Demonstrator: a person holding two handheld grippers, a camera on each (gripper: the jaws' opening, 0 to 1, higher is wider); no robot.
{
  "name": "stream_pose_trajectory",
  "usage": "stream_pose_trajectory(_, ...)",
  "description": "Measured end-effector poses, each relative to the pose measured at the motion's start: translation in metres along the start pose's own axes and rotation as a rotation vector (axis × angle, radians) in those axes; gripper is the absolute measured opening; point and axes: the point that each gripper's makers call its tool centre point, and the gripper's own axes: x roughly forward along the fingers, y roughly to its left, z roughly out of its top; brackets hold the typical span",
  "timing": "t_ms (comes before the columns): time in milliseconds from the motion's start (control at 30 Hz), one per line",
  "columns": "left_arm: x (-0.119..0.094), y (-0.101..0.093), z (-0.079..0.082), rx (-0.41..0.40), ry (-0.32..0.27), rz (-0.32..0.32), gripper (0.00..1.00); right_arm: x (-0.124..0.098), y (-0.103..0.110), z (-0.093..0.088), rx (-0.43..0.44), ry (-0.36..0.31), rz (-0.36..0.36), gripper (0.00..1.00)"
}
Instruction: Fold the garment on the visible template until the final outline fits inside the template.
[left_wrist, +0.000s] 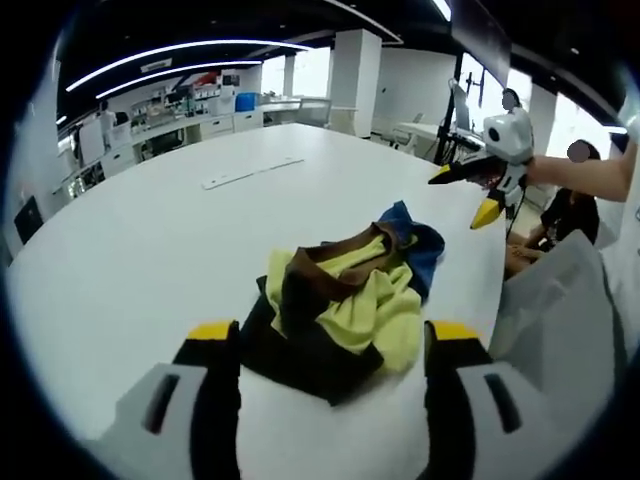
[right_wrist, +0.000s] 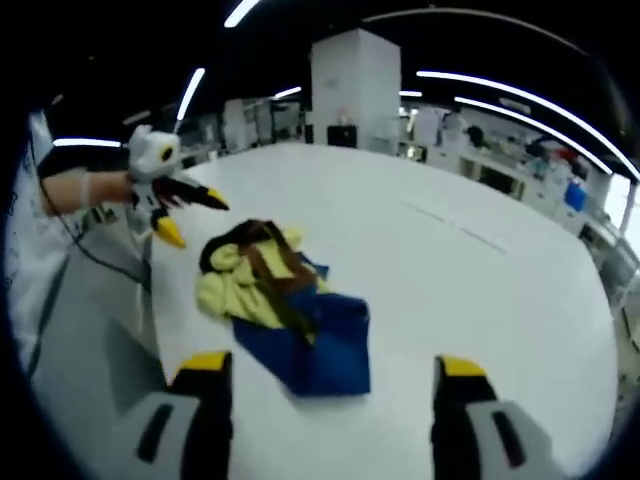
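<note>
A crumpled garment (left_wrist: 365, 300) of yellow, dark brown and blue cloth lies in a heap on the white table (left_wrist: 160, 250), near its edge. My left gripper (left_wrist: 334, 335) is open just short of the heap, one yellow-tipped jaw on each side of its near end. My right gripper (left_wrist: 465, 197) hangs open in the air beyond the garment, held by a hand. In the right gripper view the garment (right_wrist: 325, 345) shows its blue part nearest, and my right gripper (right_wrist: 332, 365) stands open before it. The left gripper (right_wrist: 193, 220) hovers open at the heap's far left.
A thin white strip (left_wrist: 250, 172) lies flat farther out on the table. The table edge (left_wrist: 495, 290) runs close beside the garment. A person (left_wrist: 565, 210) sits past that edge. Desks and shelves (left_wrist: 190, 110) line the room behind.
</note>
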Motion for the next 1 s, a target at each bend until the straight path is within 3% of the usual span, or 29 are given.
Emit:
stream_pose_trajectory(133, 0.004, 0.003, 0.001, -0.022, -0.002, 0.029, 0.62, 0.004, 0.002, 0.009, -0.028, -0.007, 0.017, 0.71)
stream_pose_trajectory(300, 0.010, 0.008, 0.001, -0.048, -0.001, 0.061, 0.42, 0.011, 0.000, 0.010, -0.074, 0.008, 0.038, 0.59)
stream_pose_trajectory(500, 0.012, 0.011, -0.001, -0.090, 0.010, 0.091, 0.25, 0.018, 0.001, 0.017, -0.105, 0.003, 0.061, 0.49)
stream_pose_trajectory(767, 0.015, 0.009, -0.004, -0.131, 0.025, 0.084, 0.15, 0.032, 0.009, 0.025, -0.153, 0.006, 0.102, 0.30)
stream_pose_trajectory(900, 0.018, 0.009, -0.007, -0.140, 0.041, 0.082, 0.15, 0.046, 0.013, 0.019, -0.155, 0.035, 0.130, 0.17)
stream_pose_trajectory(1000, 0.019, 0.006, -0.007, -0.138, 0.051, 0.079, 0.14, 0.054, 0.017, 0.012, -0.210, 0.064, 0.141, 0.12)
